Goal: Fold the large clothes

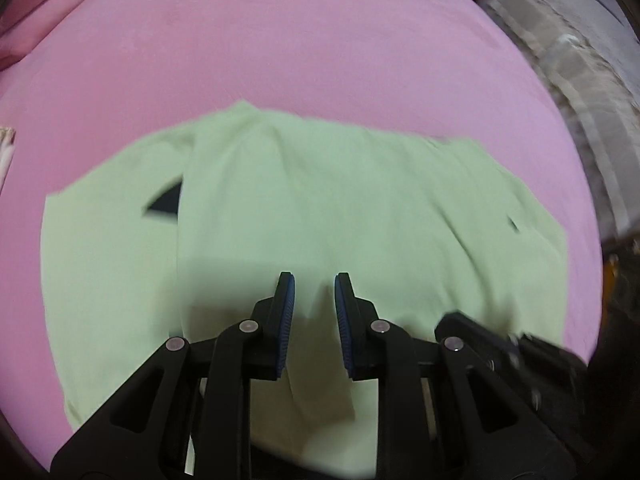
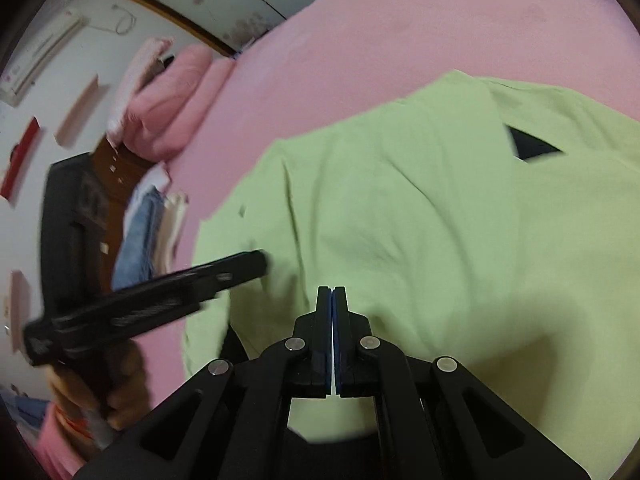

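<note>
A light green shirt [image 1: 320, 208] lies partly folded on the pink bed [image 1: 280, 40], one side flap laid over the middle, a dark triangular patch [image 1: 166, 202] showing at the fold. My left gripper [image 1: 315, 280] is open, hovering over the shirt's near edge. In the right wrist view the shirt [image 2: 440, 220] fills the right half, with the dark patch [image 2: 532, 146] near the top right. My right gripper [image 2: 332, 290] is shut with nothing visible between its pads, above the shirt. The left gripper [image 2: 256, 262] shows there at the shirt's left edge, blurred.
Pink pillows [image 2: 172, 100] lie at the bed's head. Folded blue and white clothes [image 2: 148, 232] are stacked beside the bed. A dark chair [image 2: 72, 208] and wooden cabinet stand at the left. Pale boxes [image 1: 580, 60] sit off the bed's right side.
</note>
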